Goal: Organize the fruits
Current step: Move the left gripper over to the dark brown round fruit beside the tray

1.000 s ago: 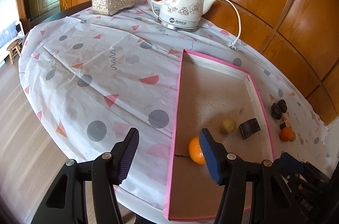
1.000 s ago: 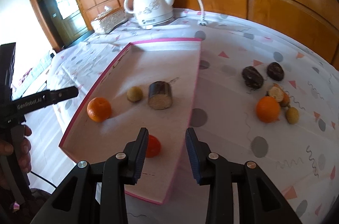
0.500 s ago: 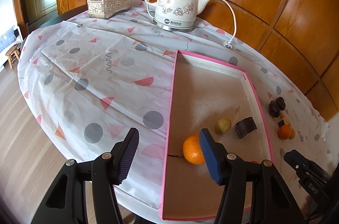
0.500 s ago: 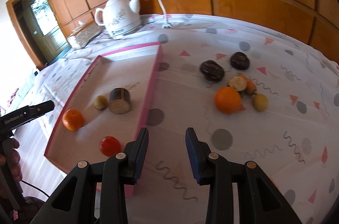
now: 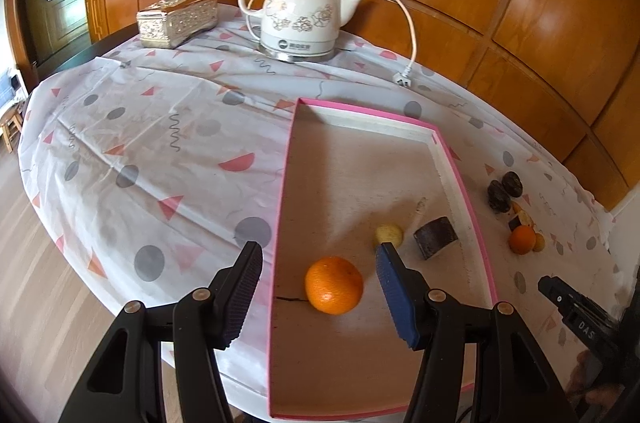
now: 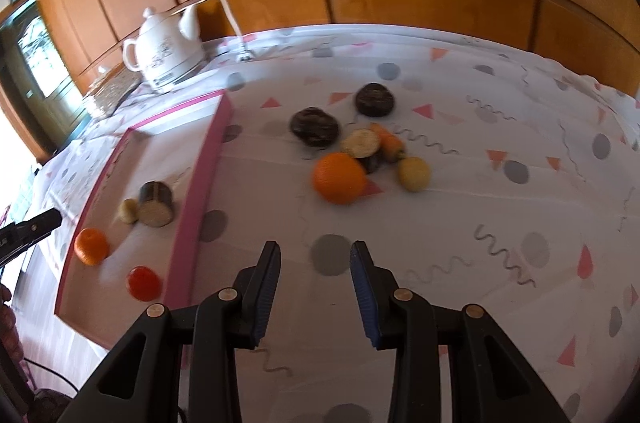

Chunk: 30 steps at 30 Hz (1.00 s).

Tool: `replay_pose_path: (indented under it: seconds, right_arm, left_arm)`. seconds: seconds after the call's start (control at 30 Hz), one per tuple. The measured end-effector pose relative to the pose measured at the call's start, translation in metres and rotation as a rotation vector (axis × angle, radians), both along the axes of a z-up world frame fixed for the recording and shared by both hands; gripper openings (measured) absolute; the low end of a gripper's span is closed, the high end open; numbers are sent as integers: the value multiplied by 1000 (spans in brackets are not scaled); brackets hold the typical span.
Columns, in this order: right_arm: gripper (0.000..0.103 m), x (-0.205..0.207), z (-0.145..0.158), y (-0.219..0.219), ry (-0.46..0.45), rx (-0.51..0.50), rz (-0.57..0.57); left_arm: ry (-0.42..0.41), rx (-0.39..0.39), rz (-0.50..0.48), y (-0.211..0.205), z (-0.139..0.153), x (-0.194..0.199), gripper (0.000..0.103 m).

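- A pink-rimmed tray point(image 5: 464, 183) is being carried near the front edge of the table point(image 5: 132, 151), on a patterned cloth.
- Inside the tray, near its front end, an orange point(image 5: 334, 285), a small yellowish fruit point(image 5: 389, 233) and a dark cut cylinder piece point(image 5: 436, 237) are being held; a red tomato-like fruit point(image 6: 143, 283) is being shown only by the right wrist view, at the tray's front right corner.
- The left gripper point(image 5: 318, 289) is being held released over the tray's front left edge, nothing being gripped, with the orange seen between its fingers.
- On the cloth to the right of the tray, a loose cluster is lying: two dark round fruits point(image 6: 314, 127), a cut slice point(image 6: 360, 143), a larger orange point(image 6: 339, 177) and a pale yellow fruit point(image 6: 414, 174).
- The right gripper point(image 6: 316, 283) is being held released and empty over bare cloth, near the table's front edge, just right of the tray.
- At the far edge, a tissue box point(image 5: 178, 19) and a white floral kettle point(image 5: 298, 13) are being shown clearly by the left wrist view only; a logo is being carried on the kettle's base, its writing too small to be read.
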State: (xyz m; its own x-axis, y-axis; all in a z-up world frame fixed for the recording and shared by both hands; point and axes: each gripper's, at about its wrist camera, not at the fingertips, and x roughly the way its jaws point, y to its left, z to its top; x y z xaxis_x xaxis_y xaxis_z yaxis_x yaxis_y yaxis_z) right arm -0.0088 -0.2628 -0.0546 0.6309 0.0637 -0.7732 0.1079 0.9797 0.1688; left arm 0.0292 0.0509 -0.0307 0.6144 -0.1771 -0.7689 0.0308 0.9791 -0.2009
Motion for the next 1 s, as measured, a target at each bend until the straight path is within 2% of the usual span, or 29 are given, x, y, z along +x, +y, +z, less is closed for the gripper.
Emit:
replay_pose_path:
  seconds: [0.4, 0.77, 1.0]
  right_arm:
    - [36, -14, -9, -57, 25, -21, -166]
    - [37, -28, -14, -124, 38, -36, -355]
    - [37, -40, -20, -152, 55, -29, -437]
  left_arm:
    - [-18, 15, -90, -33, 9, 10, 60]
    - [-32, 49, -234, -92, 16, 31, 60]
    - [-31, 69, -325, -132, 14, 47, 60]
